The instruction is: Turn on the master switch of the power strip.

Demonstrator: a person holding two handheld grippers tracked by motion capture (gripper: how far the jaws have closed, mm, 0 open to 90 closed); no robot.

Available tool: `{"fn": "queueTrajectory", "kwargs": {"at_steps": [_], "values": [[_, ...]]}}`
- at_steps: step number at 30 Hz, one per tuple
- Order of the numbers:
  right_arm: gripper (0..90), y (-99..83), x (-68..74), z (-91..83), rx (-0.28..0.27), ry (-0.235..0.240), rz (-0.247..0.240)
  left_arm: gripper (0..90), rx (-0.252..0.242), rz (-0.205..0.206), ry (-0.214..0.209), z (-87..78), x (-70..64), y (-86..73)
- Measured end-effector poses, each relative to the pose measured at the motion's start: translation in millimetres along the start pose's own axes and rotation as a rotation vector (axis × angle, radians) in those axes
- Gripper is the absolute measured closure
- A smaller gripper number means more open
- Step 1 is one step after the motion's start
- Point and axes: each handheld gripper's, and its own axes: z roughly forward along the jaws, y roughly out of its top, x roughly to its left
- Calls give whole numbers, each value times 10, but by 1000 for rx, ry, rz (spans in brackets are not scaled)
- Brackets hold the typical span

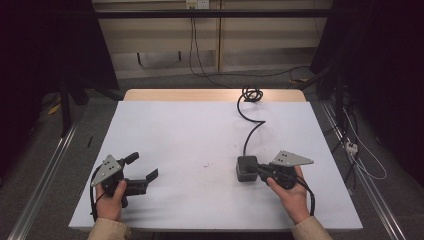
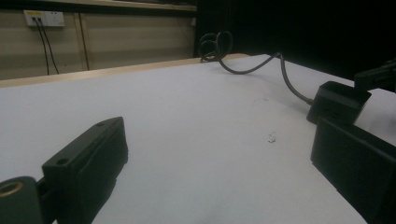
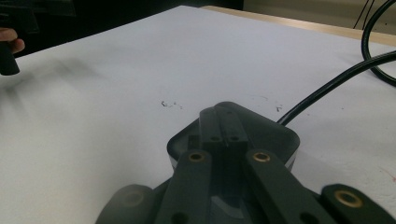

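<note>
the dark grey, rounded-square plastic power adapter [image 1: 246,168] lies on the white tabletop [image 1: 200,135] at the right front, near the person's right hand [image 1: 291,195]. its black rubber cable [image 1: 248,131] runs away from it toward the far edge of the table, where it ends in a loose coil [image 1: 251,94] on the bare wooden strip.

the right gripper [image 1: 256,169] is over the adapter's near side. in the right gripper view its two black jaws lie pressed side by side, flat over the top of the adapter [image 3: 233,135], so they are together and not clamped around it (whether they actually touch the casing i cannot tell).

the left gripper [image 1: 142,168] sits at the left front of the table, well apart from the adapter, held by the left hand [image 1: 111,197]. its jaws are spread wide with nothing but bare tabletop between them; in the left gripper view the adapter [image 2: 337,101] shows beyond the right-hand jaw, with the cable curving off behind it.
</note>
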Motion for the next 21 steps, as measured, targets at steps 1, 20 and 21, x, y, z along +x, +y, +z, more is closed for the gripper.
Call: {"fn": "queueTrajectory", "kwargs": {"at_steps": [1,20,21], "values": [[900,1,2,1,0,-2,-3,35,2,2,-1,0,1,1],[900,-9,-3,7,4,3,-6,35,1,-1,1,0,-5,-1],[900,-9,-3,7,5,3,-5,35,5,3,0,-1,-6,0]]}}
